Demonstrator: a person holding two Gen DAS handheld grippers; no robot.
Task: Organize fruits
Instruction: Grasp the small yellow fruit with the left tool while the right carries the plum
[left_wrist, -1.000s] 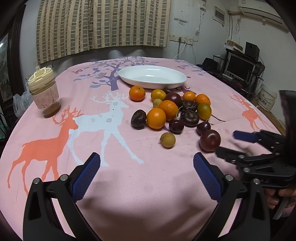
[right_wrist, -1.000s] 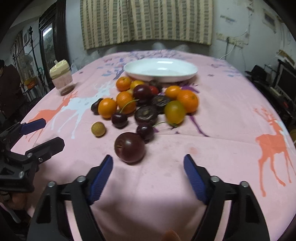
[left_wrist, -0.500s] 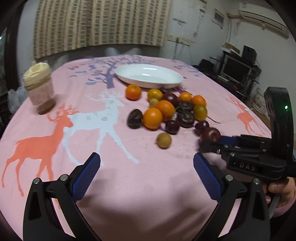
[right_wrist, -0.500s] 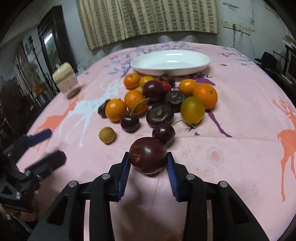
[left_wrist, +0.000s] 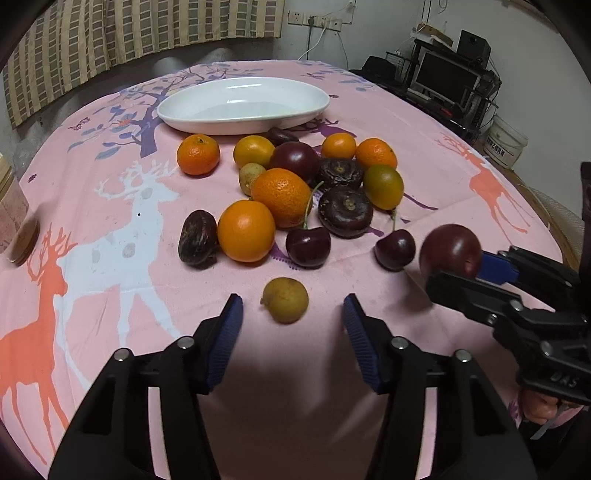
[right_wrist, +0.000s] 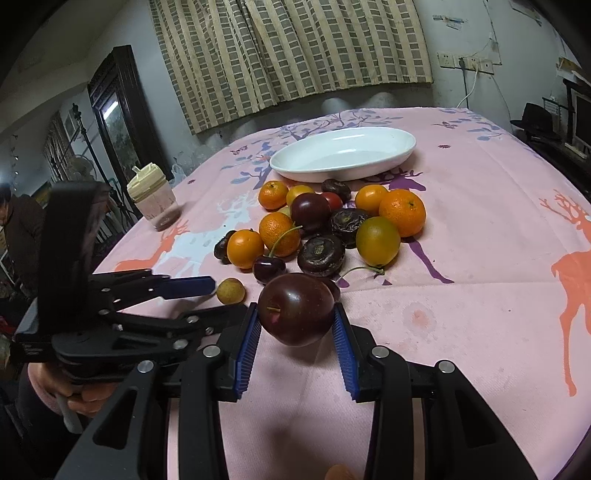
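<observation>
right gripper: blue pads pressed on both sides of a dark red plum, centre of the right wrist frame, lifted just off the pink tablecloth. same plum shows at right edge of the left wrist frame, clamped between the right tool's tips.

left gripper: jaws have just been closing, now partly apart, not touching anything. a small yellow-brown fruit sits on the cloth between the pads, lower centre of the left wrist frame, clear gap on each side. in the right wrist frame this fruit lies at the tip of the left tool, left of centre.

fruit pile: middle of the left wrist frame, oranges, dark plums, two stemmed cherries, one greenish citrus, mostly touching one another. one cherry lies just left of the held plum.

white oval dish: upper centre, behind the pile, nothing in it.

lidded cup: left of the pile in the right wrist frame, well apart from the fruit.

a hand grips the left tool's handle, lower left.
</observation>
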